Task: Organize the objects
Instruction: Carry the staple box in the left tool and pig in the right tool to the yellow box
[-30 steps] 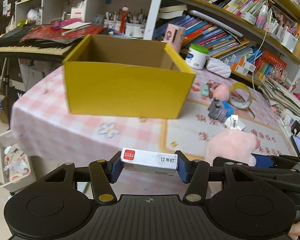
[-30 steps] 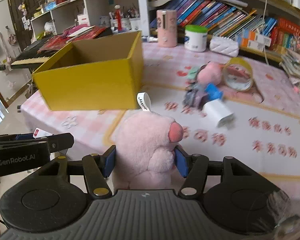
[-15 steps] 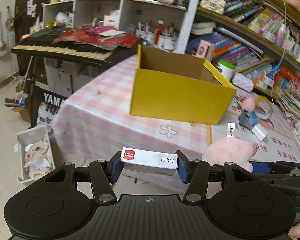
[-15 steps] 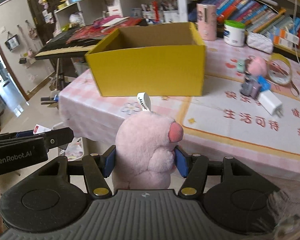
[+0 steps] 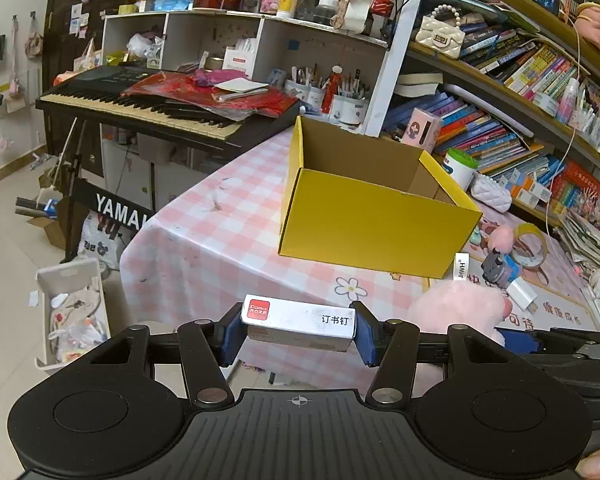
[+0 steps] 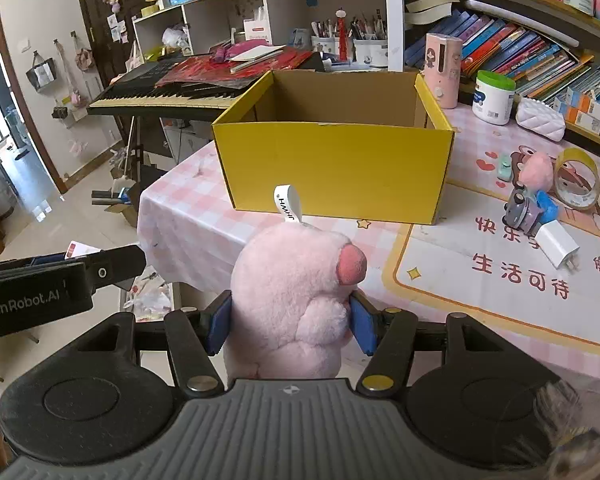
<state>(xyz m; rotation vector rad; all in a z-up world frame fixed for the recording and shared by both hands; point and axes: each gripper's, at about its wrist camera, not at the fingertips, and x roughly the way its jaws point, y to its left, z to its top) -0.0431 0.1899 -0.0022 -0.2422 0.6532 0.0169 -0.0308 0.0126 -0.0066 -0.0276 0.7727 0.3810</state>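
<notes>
My left gripper (image 5: 298, 330) is shut on a white staple box (image 5: 298, 322) with a red logo, held off the near edge of the table. My right gripper (image 6: 290, 322) is shut on a pink plush pig (image 6: 292, 292) with a white tag; the pig also shows in the left wrist view (image 5: 456, 306). An open yellow cardboard box (image 5: 372, 220) stands on the pink checked tablecloth ahead of both grippers, also in the right wrist view (image 6: 336, 168). It looks empty. The left gripper appears at the left in the right wrist view (image 6: 60, 276).
On the table right of the box lie a tape roll (image 6: 578, 178), a small pink toy (image 6: 536, 168), a grey-blue toy (image 6: 528, 206) and a white charger (image 6: 558, 244). A keyboard (image 5: 148, 106) stands left of the table. Bookshelves (image 5: 520, 92) line the back. A white bin (image 5: 70, 312) sits on the floor.
Both grippers have drawn back and up from the table, still holding their objects. The yellow box now looks smaller and farther away, and more floor shows on the left.
</notes>
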